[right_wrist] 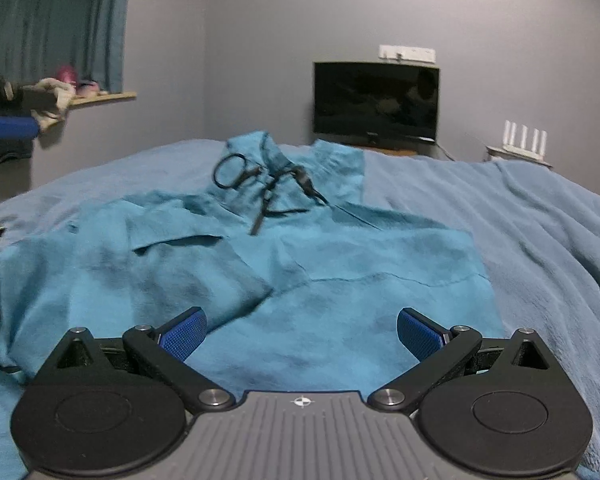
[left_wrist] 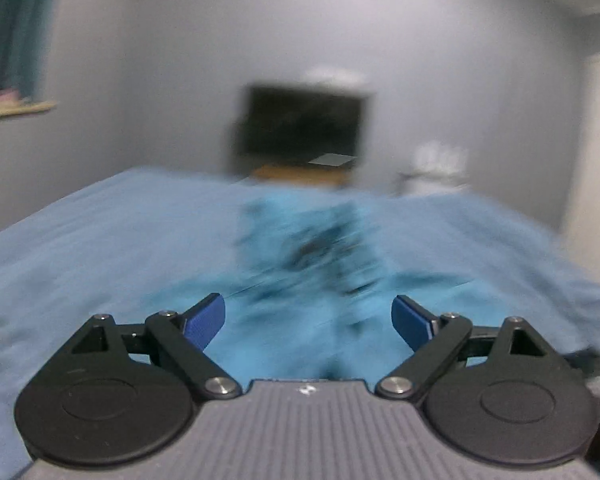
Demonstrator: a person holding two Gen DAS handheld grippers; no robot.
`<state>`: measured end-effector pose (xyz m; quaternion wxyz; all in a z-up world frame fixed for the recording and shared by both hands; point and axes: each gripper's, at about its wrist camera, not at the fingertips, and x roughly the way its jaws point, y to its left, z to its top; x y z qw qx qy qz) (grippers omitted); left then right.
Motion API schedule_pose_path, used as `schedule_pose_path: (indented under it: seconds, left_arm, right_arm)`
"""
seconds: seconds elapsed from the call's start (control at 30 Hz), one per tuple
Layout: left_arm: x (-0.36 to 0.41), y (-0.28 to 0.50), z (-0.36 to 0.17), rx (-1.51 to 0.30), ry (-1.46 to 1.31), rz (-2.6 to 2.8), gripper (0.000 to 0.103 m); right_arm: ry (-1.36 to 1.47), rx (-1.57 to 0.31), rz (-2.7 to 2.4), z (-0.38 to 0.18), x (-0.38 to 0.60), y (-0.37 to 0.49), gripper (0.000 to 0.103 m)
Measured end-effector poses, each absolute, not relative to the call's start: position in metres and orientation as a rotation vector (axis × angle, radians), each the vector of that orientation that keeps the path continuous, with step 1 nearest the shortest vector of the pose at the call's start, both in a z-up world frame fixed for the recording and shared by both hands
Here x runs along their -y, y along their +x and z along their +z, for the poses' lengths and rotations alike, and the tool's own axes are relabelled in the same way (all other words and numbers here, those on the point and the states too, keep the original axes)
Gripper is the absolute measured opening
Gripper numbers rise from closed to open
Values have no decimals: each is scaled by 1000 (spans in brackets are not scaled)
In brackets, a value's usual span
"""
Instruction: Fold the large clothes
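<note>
A large teal garment lies spread on the bed, partly folded, with a dark drawstring looped near its far end. My right gripper is open and empty, just above the garment's near edge. In the left wrist view the picture is motion-blurred; the same teal garment shows ahead. My left gripper is open and empty above the garment's near part.
The bed is covered by a light blue blanket. A black TV stands on a wooden stand by the far wall, with a white router to its right. A cluttered windowsill shelf and curtain are at the left.
</note>
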<state>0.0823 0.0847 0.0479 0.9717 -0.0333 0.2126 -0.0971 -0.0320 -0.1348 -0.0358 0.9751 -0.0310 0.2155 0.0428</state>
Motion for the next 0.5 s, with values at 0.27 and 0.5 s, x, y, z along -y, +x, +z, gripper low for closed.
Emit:
schedule_pose_path:
  seconds: [0.27, 0.5]
  left_arm:
    - [-131, 129, -9, -764, -203, 3, 90]
    - [-135, 143, -26, -773, -239, 12, 90]
  right_arm:
    - [-162, -406, 239, -20, 91, -39, 100]
    - [-243, -492, 363, -10, 36, -19, 93]
